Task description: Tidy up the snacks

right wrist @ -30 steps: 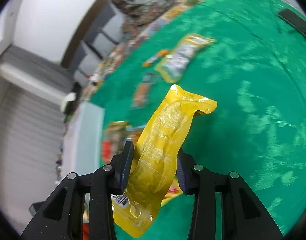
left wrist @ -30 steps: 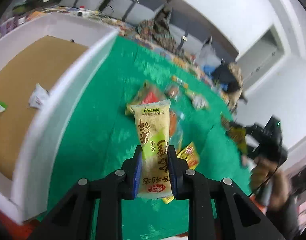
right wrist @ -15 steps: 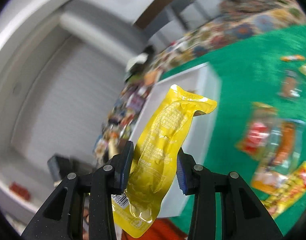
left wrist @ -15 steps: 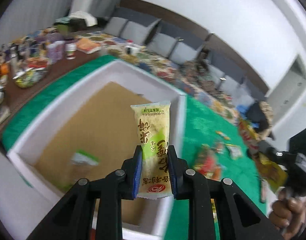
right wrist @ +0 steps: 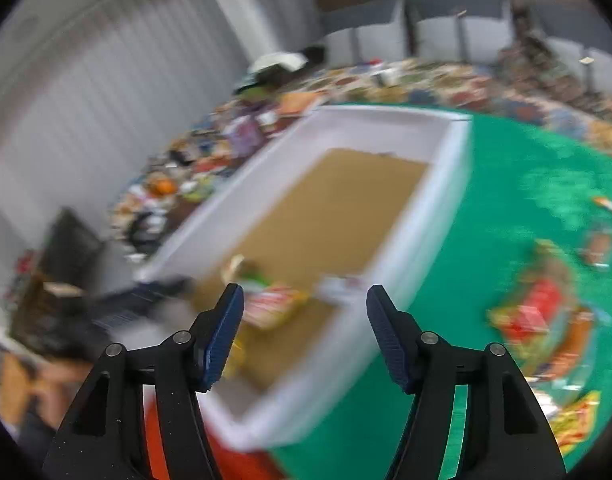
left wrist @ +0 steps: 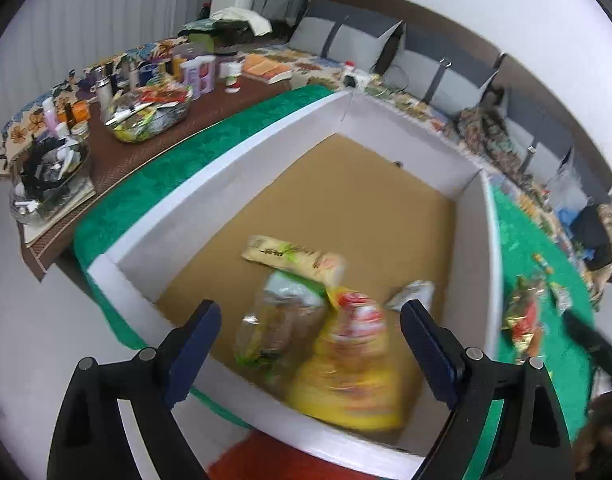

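We hold the left gripper [left wrist: 310, 344] and the right gripper [right wrist: 305, 332] over the white box [left wrist: 233, 152] on the green desk [left wrist: 177, 164]; the jaws of both have just been opening and grasp nothing. 2 snack packets, one pale green [left wrist: 293, 258] and one yellow [left wrist: 350, 380], lie inside the box, the yellow one blurred.

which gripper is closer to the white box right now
Left. The left gripper hangs open right over the white box, above the snack packets inside. The right gripper, also open, sits back at the near end, by its corner.
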Demonstrator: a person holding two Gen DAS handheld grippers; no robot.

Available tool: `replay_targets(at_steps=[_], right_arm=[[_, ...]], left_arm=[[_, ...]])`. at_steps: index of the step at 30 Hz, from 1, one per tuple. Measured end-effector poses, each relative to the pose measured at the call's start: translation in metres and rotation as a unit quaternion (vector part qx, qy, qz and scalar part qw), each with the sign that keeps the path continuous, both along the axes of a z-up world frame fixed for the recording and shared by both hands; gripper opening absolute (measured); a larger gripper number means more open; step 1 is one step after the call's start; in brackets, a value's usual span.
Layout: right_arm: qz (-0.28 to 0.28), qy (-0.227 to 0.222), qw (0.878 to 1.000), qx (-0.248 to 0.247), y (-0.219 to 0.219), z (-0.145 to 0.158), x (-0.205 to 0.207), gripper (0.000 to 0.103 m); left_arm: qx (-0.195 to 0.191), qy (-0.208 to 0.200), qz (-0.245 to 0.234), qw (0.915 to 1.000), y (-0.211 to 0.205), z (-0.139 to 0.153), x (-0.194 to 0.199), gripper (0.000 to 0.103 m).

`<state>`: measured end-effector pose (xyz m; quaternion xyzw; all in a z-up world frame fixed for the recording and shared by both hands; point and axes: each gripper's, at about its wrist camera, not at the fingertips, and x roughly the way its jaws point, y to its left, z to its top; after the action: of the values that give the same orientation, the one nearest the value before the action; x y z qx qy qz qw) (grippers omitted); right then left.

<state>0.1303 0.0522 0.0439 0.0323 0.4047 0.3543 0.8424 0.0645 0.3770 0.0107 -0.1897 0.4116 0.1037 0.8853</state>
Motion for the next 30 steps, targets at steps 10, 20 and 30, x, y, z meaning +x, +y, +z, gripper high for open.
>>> replay_targets(at_steps=[10, 20, 30], right_arm=[[-0.085, 0.101, 0.986, 0.105, -0.199, -0.100, -0.016, 0.070], [-0.039, 0.191, 0.962, 0.192, -0.198, -0.114, -0.019, 0.070], [-0.206, 0.128, 0.970, 0.014, -0.249, -0.145, 0.001, 0.061]], left_arm=[[-0.008, -0.043, -0.109, 0.9931, -0.117, 0.033, 0.012, 0.097], [-0.016, -0.013, -0.173, 0.9846, -0.222, -0.009, 0.023, 0.097], [0.015, 0.007, -0.218, 0.9758, -0.248, -0.031, 0.008, 0.097]])
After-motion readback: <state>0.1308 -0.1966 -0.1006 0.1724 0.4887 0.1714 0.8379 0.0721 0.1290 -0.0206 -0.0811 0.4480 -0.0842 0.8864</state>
